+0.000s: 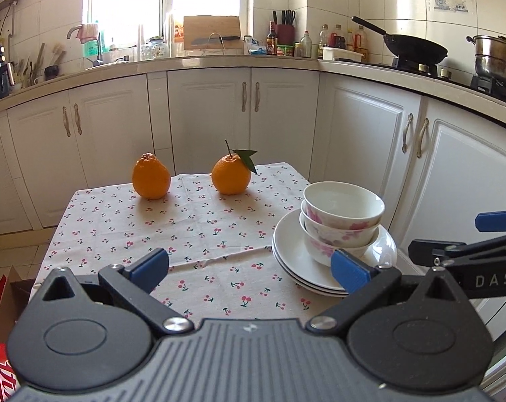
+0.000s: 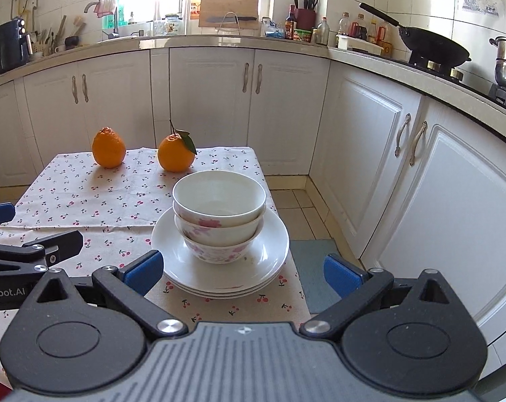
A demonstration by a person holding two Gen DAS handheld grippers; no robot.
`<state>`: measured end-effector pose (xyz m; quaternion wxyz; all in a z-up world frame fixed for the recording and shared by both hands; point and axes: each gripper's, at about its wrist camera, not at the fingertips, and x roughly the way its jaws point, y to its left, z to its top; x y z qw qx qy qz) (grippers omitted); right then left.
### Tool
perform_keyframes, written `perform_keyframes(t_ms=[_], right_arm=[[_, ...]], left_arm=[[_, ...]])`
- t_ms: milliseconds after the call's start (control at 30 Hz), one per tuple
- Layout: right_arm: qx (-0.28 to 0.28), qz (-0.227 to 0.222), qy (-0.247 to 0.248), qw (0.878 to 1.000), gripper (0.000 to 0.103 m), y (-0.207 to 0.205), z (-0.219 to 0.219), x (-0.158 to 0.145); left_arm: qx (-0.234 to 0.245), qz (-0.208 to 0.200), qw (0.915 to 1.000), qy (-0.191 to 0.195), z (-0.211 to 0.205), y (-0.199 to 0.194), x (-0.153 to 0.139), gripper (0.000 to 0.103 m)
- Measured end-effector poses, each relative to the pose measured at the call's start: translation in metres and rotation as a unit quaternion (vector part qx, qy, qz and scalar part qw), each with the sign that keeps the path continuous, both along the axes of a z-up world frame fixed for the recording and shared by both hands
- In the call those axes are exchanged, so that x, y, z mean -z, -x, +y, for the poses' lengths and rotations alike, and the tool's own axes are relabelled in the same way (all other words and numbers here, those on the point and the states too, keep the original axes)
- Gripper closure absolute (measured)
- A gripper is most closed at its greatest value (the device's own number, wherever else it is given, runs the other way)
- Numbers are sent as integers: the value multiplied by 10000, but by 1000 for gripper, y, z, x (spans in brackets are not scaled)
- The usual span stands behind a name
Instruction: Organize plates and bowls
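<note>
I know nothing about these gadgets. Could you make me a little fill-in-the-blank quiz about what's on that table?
1. The bowls are nested in a stack of ____.
2. The bowls stand on a pile of white ____.
3. At the table's far end sit ____ oranges; one orange has a leaf.
4. The right hand-held gripper and the left hand-held gripper both stand ____, holding nothing.

Missing words: three; plates; two; open

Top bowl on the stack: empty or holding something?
Empty. The right wrist view looks into the top bowl and shows only bare white interior.
</note>
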<state>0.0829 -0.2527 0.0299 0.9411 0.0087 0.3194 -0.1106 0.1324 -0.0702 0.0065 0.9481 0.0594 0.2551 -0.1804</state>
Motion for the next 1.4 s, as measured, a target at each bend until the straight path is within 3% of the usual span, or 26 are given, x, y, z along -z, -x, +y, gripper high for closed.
perform_keyframes(t_ms=[1400], right_arm=[[27, 5, -61, 10000, 0, -2, -5, 5]], left_arm=[[-112, 106, 9998, -104, -7, -4, 2, 1]])
